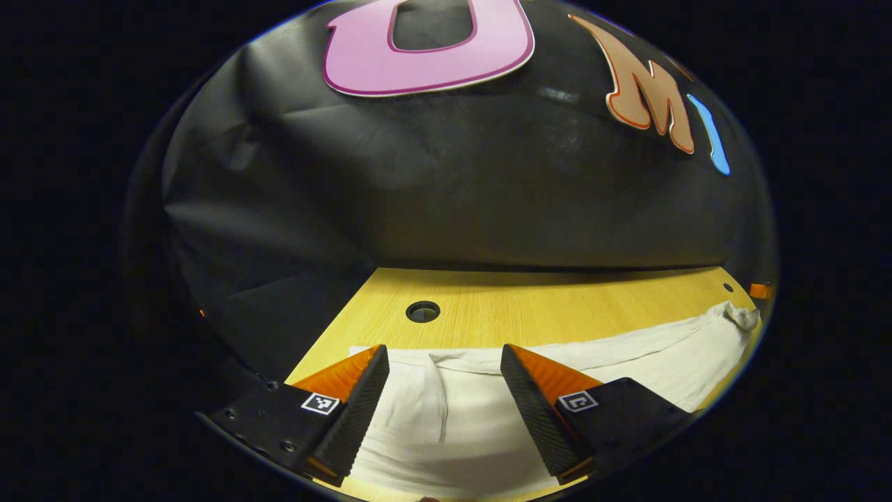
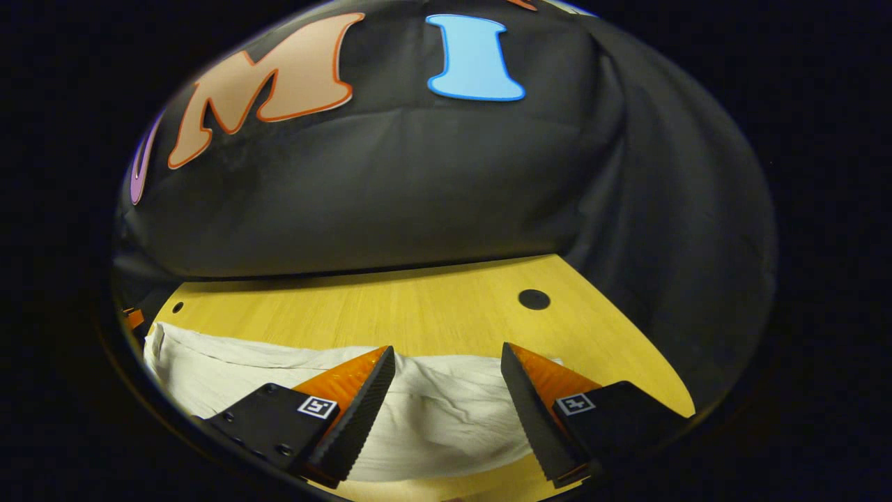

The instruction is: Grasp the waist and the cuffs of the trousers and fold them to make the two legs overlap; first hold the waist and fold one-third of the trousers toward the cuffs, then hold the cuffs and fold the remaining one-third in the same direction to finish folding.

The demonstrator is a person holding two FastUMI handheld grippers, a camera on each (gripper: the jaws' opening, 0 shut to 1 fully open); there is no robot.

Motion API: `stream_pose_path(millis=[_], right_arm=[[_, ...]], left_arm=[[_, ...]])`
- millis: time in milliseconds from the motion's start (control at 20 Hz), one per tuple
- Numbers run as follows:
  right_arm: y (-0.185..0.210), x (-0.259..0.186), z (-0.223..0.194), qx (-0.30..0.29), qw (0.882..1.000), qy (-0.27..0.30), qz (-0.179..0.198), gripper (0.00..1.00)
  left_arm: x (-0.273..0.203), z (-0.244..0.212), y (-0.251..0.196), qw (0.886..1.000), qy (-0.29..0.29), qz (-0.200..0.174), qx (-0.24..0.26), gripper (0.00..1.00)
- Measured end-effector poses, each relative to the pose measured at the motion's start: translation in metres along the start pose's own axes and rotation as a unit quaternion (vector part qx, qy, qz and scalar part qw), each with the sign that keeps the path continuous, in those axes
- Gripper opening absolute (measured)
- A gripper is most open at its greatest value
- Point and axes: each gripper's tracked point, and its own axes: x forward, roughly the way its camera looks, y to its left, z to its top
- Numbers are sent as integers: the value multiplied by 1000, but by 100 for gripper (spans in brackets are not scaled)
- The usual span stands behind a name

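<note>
Both the left gripper (image 1: 444, 390) and right gripper (image 2: 447, 390) gape over the white cotton trousers (image 1: 557, 362); pinching one layer would split the legs.

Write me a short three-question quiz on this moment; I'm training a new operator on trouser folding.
1. True or false: the left tool is shut on the trousers.
2. What do the trousers lie on? A) wooden table B) metal tray C) floor
3. Fill in: the right tool hovers with its jaws ____ above the cloth.

Key: 1 false, its jaws stand apart over the cloth. 2 A, the wooden table. 3 open.
</note>
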Motion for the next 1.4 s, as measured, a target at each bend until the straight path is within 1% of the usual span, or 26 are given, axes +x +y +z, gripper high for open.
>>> stream_pose_path(millis=[150,250,350,400,500,550,600,650,700,750,800,850,900,950,1000,1050,1100,1150,1200,1300,1350,1400], right_arm=[[-48,-16,-7,11,999,8,-31,98],[-80,-22,-20,24,998,18,-53,97],[-104,-25,-35,40,996,31,-70,97],[-113,-26,-41,49,995,37,-75,99],[-127,-21,-57,56,994,52,-80,99],[-130,-19,-65,59,993,61,-78,99],[-130,-16,-72,62,993,71,-73,93],[-129,-16,-78,62,993,79,-68,96],[-127,-14,-81,63,992,87,-60,92],[-121,-10,-86,68,992,92,-50,97],[-115,-6,-88,77,992,95,-40,92],[-108,-3,-92,87,991,97,-31,97],[-103,0,-91,101,990,98,-19,96],[-99,1,-92,117,988,102,-10,91],[-97,2,-93,131,986,105,-5,88],[-94,6,-95,145,984,107,2,95],[-91,7,-95,161,981,110,10,92],[-91,10,-97,172,979,112,8,82],[-95,13,-98,178,978,110,2,70],[-94,14,-94,199,974,113,7,46],[-93,11,-93,204,973,110,6,39],[-92,11,-88,202,974,103,6,28]], left_arm=[[1,5,2,1000,3,8,-8,98],[8,12,4,1000,0,12,-9,97],[11,13,3,1000,-2,14,-16,97],[11,15,4,1000,-2,15,-21,97],[8,22,11,999,-7,20,-29,98],[6,23,11,999,-6,23,-31,97],[7,22,10,999,-5,27,-31,97],[9,23,9,999,-6,30,-31,97],[10,24,7,999,-8,31,-31,97],[11,25,8,999,-8,32,-31,97],[11,24,8,999,-9,32,-31,97],[12,25,8,999,-9,34,-30,97],[12,22,6,999,-7,35,-30,97],[12,24,5,999,-6,35,-29,97],[14,23,5,999,-7,35,-29,97],[15,23,4,999,-8,34,-29,97],[14,24,4,999,-9,34,-30,97],[14,25,5,999,-9,35,-32,97],[13,23,5,999,-9,36,-35,97],[15,24,6,998,-10,36,-42,97],[14,25,8,998,-9,37,-43,97],[15,25,9,998,-8,38,-44,97]])
